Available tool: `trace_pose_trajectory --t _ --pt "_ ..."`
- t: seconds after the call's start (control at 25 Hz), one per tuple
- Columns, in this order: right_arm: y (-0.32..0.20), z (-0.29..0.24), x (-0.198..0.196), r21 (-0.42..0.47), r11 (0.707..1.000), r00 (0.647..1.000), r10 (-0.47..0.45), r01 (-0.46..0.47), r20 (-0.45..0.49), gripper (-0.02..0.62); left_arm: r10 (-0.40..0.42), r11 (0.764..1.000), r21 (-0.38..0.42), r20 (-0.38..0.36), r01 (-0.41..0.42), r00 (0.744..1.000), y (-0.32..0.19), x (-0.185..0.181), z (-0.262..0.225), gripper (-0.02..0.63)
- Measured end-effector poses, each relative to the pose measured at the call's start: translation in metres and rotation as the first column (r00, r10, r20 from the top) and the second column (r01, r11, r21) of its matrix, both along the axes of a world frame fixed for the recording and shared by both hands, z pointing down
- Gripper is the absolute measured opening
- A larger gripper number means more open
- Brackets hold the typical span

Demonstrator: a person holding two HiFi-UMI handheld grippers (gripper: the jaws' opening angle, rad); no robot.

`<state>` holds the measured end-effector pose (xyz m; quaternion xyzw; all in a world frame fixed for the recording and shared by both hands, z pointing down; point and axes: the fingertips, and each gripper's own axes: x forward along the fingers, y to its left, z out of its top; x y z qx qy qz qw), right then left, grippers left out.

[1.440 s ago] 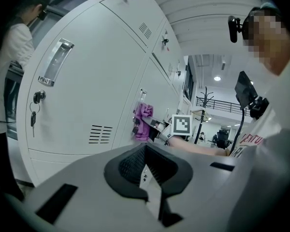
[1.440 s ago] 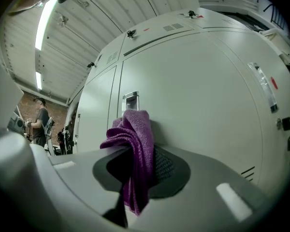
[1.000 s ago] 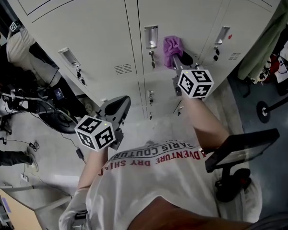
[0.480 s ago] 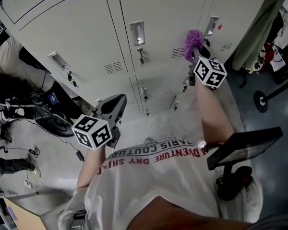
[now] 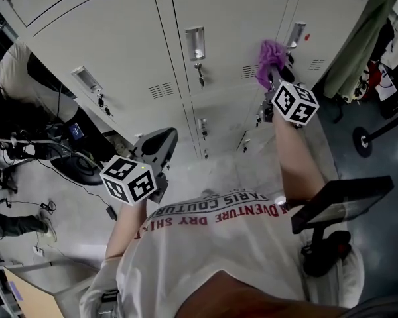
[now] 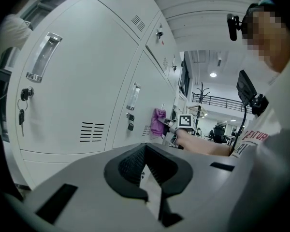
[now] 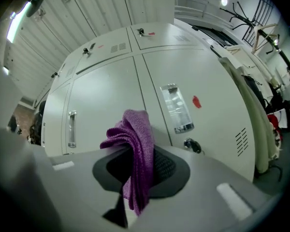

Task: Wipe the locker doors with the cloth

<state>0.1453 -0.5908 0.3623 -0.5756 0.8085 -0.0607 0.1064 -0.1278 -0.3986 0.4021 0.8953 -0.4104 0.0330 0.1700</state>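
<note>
Pale grey locker doors (image 5: 232, 18) fill the top of the head view, each with a recessed metal handle (image 5: 195, 43). My right gripper (image 5: 276, 78) is shut on a purple cloth (image 5: 270, 57), held against the door just left of the right-hand handle (image 5: 296, 33). In the right gripper view the cloth (image 7: 134, 134) hangs bunched between the jaws of the right gripper (image 7: 137, 153), with that handle (image 7: 177, 108) just beyond. My left gripper (image 5: 156, 148) hangs low, away from the doors. Its jaws are shut on nothing (image 6: 145, 151). From there the cloth (image 6: 158, 122) shows farther along the locker row.
Keys hang in the locks (image 5: 200, 79). A green coat (image 5: 365, 38) hangs right of the lockers, above a black stand base (image 5: 365, 141). Another person (image 5: 20, 78) stands at the left among cables on the floor. A black screen on an arm (image 5: 341, 201) sits by my right side.
The right gripper has carried the cloth rightward across the door, from beside the middle handle to beside the right-hand handle. The left gripper has barely moved.
</note>
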Motion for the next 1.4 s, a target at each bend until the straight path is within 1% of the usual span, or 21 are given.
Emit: trace_pose_trajectory --t 0.12,0.2,0.28,0.4,0.52,0.6,0.68,0.76,0.88,1.04,1.24,1.4 --pt "0.024 -0.017 -0.032 0.052 0.996 0.996 -0.081 0.079 0.025 0.046 -0.012 1.0 0.002 -0.005 0.012 1.0 0.003 -0.006 -0.002 -0.002" --pt "0.039 -0.027 -0.059 0.082 0.986 0.988 -0.149 0.146 0.034 0.046 -0.019 1.0 0.005 -0.008 0.019 1.0 0.004 -0.009 -0.003 0.0" --pt "0.053 -0.037 -0.089 0.11 0.969 0.974 -0.225 0.22 0.029 0.046 -0.025 1.0 0.01 -0.01 0.025 1.0 0.006 -0.012 -0.005 -0.002" --pt "0.074 -0.051 -0.133 0.149 0.933 0.943 -0.334 0.328 0.011 0.046 -0.039 0.999 0.013 -0.012 0.039 0.999 0.008 -0.019 -0.006 -0.001" --pt "0.094 -0.045 -0.18 0.146 0.892 0.903 -0.429 0.429 -0.03 0.046 -0.058 0.998 0.015 -0.015 0.058 0.998 0.009 -0.027 -0.007 -0.001" --pt "0.101 -0.031 -0.205 0.123 0.872 0.881 -0.47 0.473 -0.054 0.046 -0.073 0.997 0.018 -0.018 0.073 0.997 0.01 -0.032 -0.008 -0.001" --pt "0.104 -0.015 -0.224 0.1 0.859 0.864 -0.5 0.503 -0.056 0.046 -0.088 0.996 0.021 -0.019 0.088 0.996 0.01 -0.038 -0.008 -0.001" --pt "0.098 0.002 -0.236 0.077 0.859 0.862 -0.502 0.506 -0.065 0.046 -0.099 0.995 0.022 -0.018 0.1 0.995 0.009 -0.043 -0.007 0.0" --pt "0.084 0.028 -0.241 0.033 0.878 0.878 -0.473 0.477 -0.077 0.046 -0.114 0.993 0.018 -0.017 0.114 0.993 0.007 -0.05 -0.005 -0.001" --pt "0.067 0.054 -0.246 -0.013 0.893 0.886 -0.448 0.45 -0.118 0.046 -0.128 0.992 0.013 -0.021 0.129 0.991 0.002 -0.056 -0.003 -0.002" --pt "0.045 0.069 -0.247 -0.041 0.917 0.907 -0.4 0.398 -0.13 0.047 -0.131 0.991 0.01 -0.025 0.131 0.991 -0.004 -0.056 0.0 0.0" --pt "0.036 0.071 -0.247 -0.045 0.92 0.908 -0.392 0.39 -0.145 0.046 -0.121 0.993 0.0 -0.021 0.121 0.992 -0.005 -0.052 0.004 0.0"
